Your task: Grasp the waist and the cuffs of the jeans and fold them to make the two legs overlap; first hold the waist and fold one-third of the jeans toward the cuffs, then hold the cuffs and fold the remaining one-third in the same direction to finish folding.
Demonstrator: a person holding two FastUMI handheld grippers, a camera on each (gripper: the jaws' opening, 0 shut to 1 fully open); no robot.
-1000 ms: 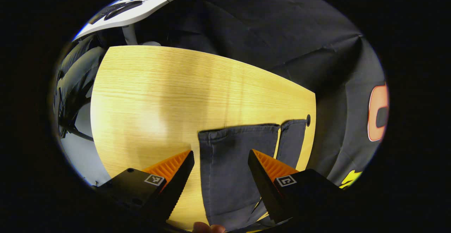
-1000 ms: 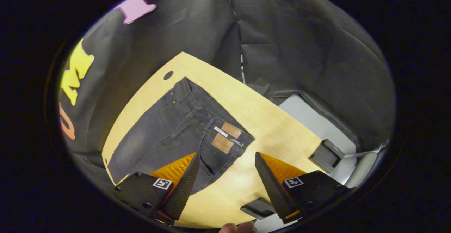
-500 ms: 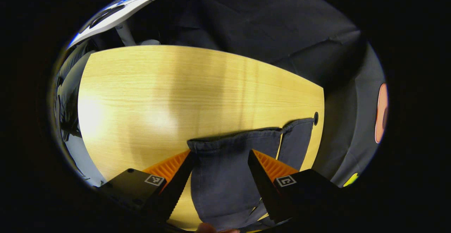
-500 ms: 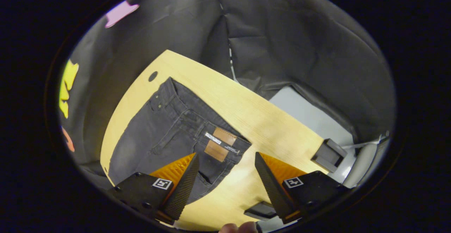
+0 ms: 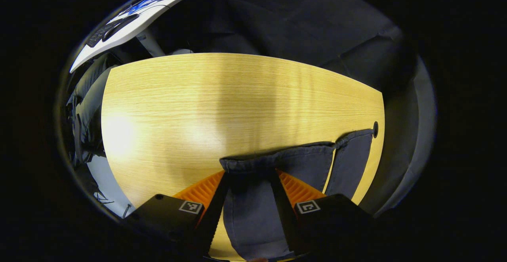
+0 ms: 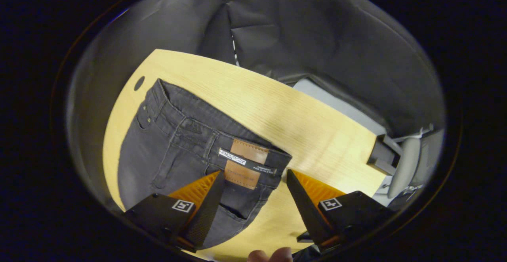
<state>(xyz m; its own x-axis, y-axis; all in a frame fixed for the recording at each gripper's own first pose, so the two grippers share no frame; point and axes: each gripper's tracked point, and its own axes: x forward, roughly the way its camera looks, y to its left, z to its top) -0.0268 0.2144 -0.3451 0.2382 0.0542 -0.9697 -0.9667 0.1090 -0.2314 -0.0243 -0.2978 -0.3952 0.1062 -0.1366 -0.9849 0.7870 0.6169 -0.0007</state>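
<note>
Dark grey jeans [image 6: 174,151] lie flat on the wooden table [image 6: 317,135], waist toward the right gripper view. A brown leather patch [image 6: 245,165] marks the near waist corner. My right gripper [image 6: 253,174] hangs open just above that corner, one finger over the denim, the other over bare wood. In the left gripper view the two legs lie side by side, near cuff [image 5: 277,159] and far cuff [image 5: 354,139]. My left gripper [image 5: 248,174] straddles the near cuff, jaws narrowed but still apart, with denim between the fingers.
A cable hole [image 5: 375,129] pierces the table beside the far cuff. A dark box [image 6: 380,155] and a chair [image 6: 408,163] stand past the table's right edge. A white desk [image 5: 130,16] stands beyond the table. A fingertip [image 6: 269,255] shows behind the right gripper.
The left gripper has moved onto the near cuff and its jaws have narrowed around the denim. The right gripper has come closer to the waist corner with the patch, still open.
</note>
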